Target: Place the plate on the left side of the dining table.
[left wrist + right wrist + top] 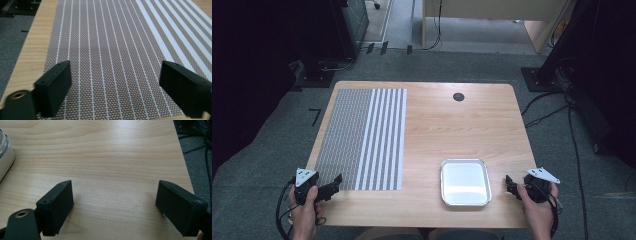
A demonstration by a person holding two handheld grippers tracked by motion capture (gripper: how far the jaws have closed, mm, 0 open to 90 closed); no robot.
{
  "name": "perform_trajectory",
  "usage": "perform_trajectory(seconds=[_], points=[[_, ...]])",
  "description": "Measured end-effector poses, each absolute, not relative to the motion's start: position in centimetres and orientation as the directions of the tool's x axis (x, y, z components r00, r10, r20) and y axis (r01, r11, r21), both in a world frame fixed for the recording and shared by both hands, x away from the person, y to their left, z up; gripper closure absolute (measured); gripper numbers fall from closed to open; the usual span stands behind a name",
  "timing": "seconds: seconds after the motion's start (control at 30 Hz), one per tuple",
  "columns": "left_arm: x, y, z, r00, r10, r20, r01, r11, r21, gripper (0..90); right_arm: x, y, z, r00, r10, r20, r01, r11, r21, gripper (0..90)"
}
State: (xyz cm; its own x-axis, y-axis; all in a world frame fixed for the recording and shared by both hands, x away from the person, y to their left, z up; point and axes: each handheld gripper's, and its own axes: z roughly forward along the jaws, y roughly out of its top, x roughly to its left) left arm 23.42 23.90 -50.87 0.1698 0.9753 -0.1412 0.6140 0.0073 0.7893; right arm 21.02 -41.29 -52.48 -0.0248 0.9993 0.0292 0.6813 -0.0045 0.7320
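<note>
Pale wood grain forms the counter [437, 125] on which two things lie. A woven placemat [362, 137] covers the far-left part: fine grey mesh with thin white lines on its left half, broad white stripes on its right half; its near edge runs close to the counter's near edge. A silver metal tray [465, 182], shallow with rounded corners, sits near the front edge, right of centre and well apart from the placemat.

Your left tool [334, 183] hangs at the near-left corner of the placemat. In the left gripper view its two black jaws stand wide apart above the weave [112, 50], with nothing between them.

Your right tool [510, 185] is just beside the tray's right side, over bare wood. In the right gripper view its jaws likewise stand wide apart with only wood between them, and the tray's rim [5, 155] shows at the left edge.

A dark round cable port [458, 97] sits near the far edge of the counter.
</note>
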Motion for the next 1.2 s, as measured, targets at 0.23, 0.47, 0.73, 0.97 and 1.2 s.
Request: perform_trajectory(seconds=[0.23, 0.47, 0.73, 0.97, 1.2], points=[[23.5, 24.4, -50.5, 0.217, 0.944, -0.249, 0.615, 0.066, 0.786, 14.2, 21.0, -41.4, -52.4, -0.013, 0.999, 0.051, 0.676, -0.029, 0.736, 15.0], [23.3, 23.6, -50.1, 0.163, 0.972, -0.167, 0.6, 0.037, 0.799, 7.9, 20.9, -41.3, -52.2, -0.016, 0.998, 0.062, 0.671, -0.035, 0.741, 15.4], [23.3, 23.1, -49.8, 0.149, 0.975, -0.166, 0.588, 0.047, 0.808, 8.0, 20.6, -40.8, -51.5, -0.026, 0.997, 0.075, 0.636, -0.041, 0.771, 15.8], [23.3, 22.8, -49.7, 0.131, 0.979, -0.158, 0.589, 0.052, 0.807, 8.0, 20.3, -40.4, -51.0, -0.036, 0.99, 0.133, 0.613, -0.083, 0.785, 15.9], [23.3, 22.1, -49.5, 0.125, 0.98, -0.155, 0.592, 0.051, 0.804, 8.0, 20.2, -39.8, -50.7, -0.049, 0.988, 0.148, 0.593, -0.091, 0.8, 16.3]])
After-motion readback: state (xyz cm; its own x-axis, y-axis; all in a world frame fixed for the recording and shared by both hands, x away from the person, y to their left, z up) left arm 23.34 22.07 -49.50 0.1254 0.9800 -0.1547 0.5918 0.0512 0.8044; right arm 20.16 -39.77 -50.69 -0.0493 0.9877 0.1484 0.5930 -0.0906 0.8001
